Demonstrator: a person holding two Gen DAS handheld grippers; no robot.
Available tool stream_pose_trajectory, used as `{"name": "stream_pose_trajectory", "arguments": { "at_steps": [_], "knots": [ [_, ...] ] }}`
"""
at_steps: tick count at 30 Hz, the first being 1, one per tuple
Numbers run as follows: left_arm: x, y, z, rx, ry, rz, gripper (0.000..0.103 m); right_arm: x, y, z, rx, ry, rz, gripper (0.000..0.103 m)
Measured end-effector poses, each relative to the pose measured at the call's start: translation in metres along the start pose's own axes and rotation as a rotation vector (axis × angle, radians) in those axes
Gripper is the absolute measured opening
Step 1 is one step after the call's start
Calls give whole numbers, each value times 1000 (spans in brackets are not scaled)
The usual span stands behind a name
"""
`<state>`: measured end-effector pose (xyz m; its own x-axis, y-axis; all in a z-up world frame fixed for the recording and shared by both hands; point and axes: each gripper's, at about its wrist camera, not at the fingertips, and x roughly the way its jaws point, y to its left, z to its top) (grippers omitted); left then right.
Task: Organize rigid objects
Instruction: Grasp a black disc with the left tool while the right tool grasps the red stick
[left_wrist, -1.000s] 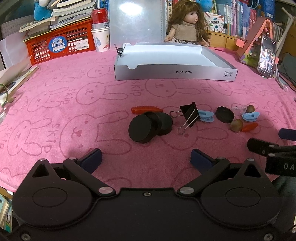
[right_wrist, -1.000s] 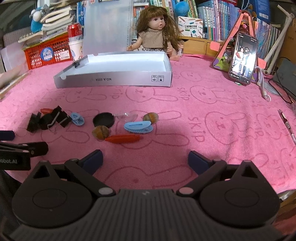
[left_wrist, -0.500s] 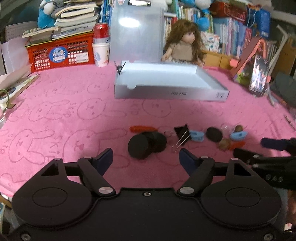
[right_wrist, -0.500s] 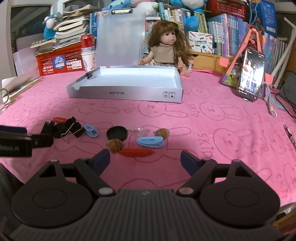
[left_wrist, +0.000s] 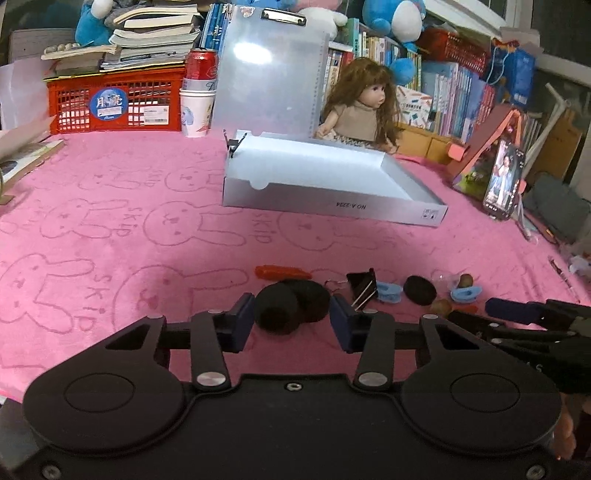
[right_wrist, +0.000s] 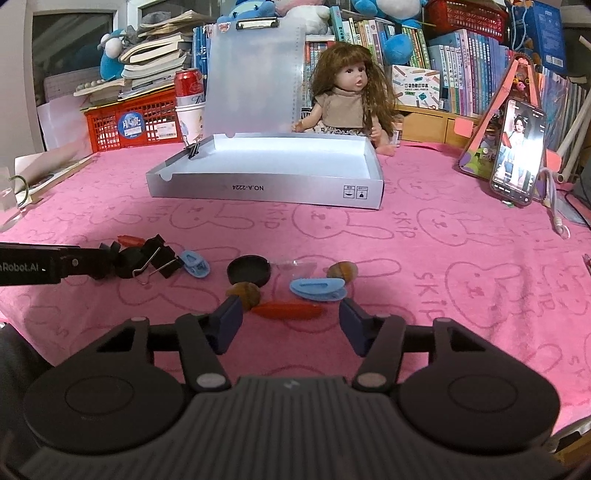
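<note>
My left gripper (left_wrist: 291, 321) is spread wide with its blue pads on either side of the two black round pieces (left_wrist: 291, 305) near the tabletop's (left_wrist: 110, 229) front edge, not touching them that I can see and holding nothing. My right gripper (right_wrist: 290, 325) is likewise open and empty, its pads flanking the orange piece (right_wrist: 287, 311), with a brown nut (right_wrist: 243, 292) just beside its left pad. The white box (right_wrist: 266, 192) sits open toward the tabletop's back edge, in front of the doll (right_wrist: 347, 99).
</note>
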<state>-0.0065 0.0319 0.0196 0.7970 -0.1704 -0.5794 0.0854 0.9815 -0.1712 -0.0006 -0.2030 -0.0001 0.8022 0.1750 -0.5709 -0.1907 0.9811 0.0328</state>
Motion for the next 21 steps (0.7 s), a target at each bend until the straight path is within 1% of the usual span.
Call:
{"name": "stream_pose_trajectory", "arguments": {
  "at_steps": [3,6,12,14,15,16,17,20,21],
  "knots": [
    [4,2,1,6,-5,-3,43,4,-1,1,0,5,0,66],
    [8,5,0,0,-1,-1,43,7,-1,0,2,14,-2,62],
    [14,8,-3,-15,2,6,43,9,2,-1,-7,3,1,62],
    [16,8,-4,-20,2,4,41,9,3,-1,-10,-1,-3,62],
    [17,9,-4,-24,3,1,35,9,4,-1,-13,-3,-4,62],
    [16,10,-5,-31,0,-5,32,9,5,-2,-17,-4,-3,61],
    [15,10,-5,-37,-7,-8,32,9,5,-2,-20,-5,-1,57],
    [12,10,-5,-33,-9,-8,32,8,6,-2,-17,-7,3,50],
    [10,9,-5,-28,-13,-3,32,8,7,-2,-19,-8,2,50]
  ]
}}
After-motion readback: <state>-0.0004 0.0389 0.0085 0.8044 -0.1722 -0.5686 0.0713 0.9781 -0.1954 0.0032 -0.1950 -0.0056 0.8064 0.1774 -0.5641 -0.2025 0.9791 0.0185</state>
